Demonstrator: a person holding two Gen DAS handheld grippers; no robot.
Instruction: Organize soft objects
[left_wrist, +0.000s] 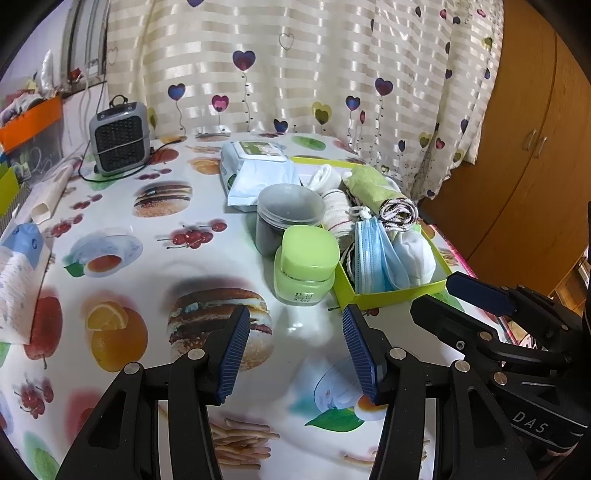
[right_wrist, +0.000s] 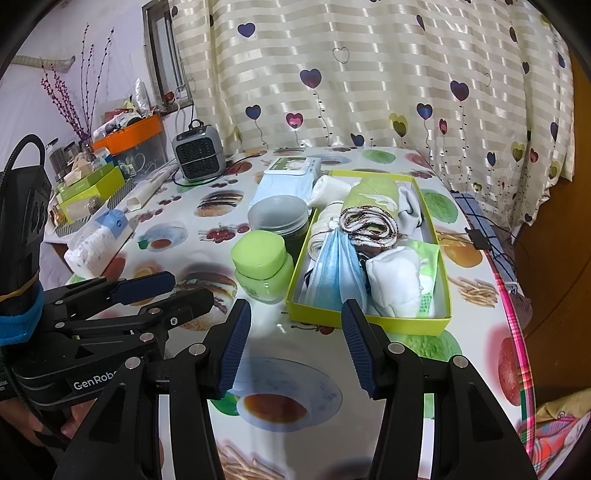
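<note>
— Heart-print curtain (right_wrist: 369, 81) hangs behind your food-print tablecloth (right_wrist: 177, 236). Where are the soft things?

— Packed in your lime box (right_wrist: 369, 319): rolled cloths, white socks (right_wrist: 395, 284), blue face masks (right_wrist: 334, 266). Beside it stands a green jar (right_wrist: 260, 264).

— Your grippers?

— Left gripper (left_wrist: 291, 354) and right gripper (right_wrist: 295, 345) hover over the table, fingers wide, holding nothing.

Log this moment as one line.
left claw open, empty | right claw open, empty | masks, cloths in box
</note>
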